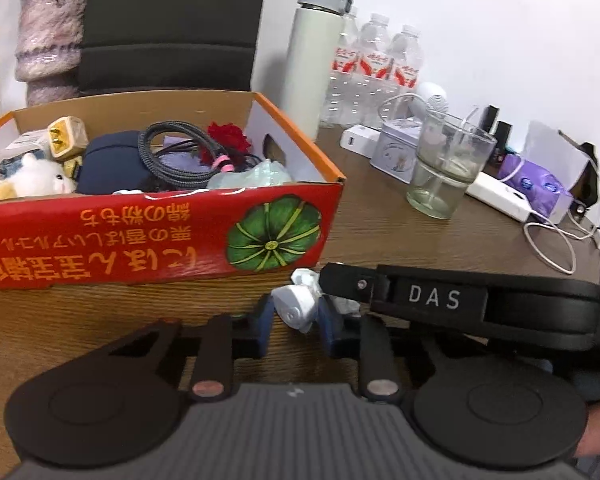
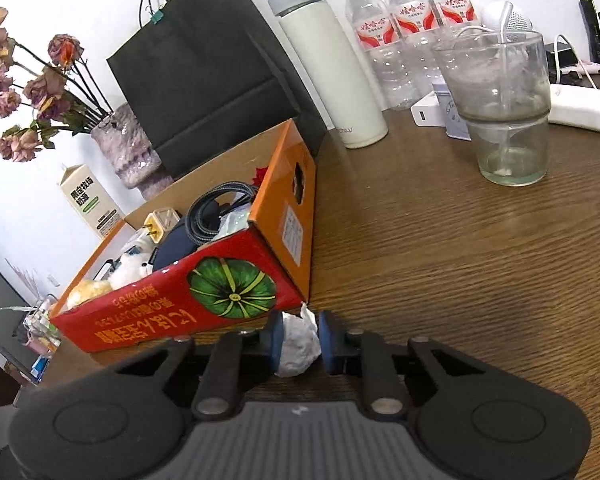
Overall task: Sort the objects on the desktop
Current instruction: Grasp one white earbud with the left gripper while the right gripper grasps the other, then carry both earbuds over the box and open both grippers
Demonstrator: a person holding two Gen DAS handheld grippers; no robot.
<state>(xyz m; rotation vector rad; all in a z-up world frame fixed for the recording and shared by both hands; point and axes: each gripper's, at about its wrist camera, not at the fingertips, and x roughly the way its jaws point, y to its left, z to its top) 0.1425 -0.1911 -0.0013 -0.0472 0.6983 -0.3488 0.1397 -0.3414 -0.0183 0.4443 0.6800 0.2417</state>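
**Both tools clamped on crumpled paper by the box**

Beside the red cardboard box (image 1: 148, 236) on your wooden bench (image 2: 440, 264), your left tool (image 1: 294, 322) pinches a crumpled white paper wad (image 1: 296, 308) between its blue pads, low over the bench. Your right tool (image 2: 300, 342) grips its own crumpled white tissue (image 2: 298, 344) the same way, just at the box's near corner. Its black body crosses the left wrist view from the right. Behind, the box holds cables, a plug and plush toys; a glass cup (image 2: 504, 108) stands well apart.
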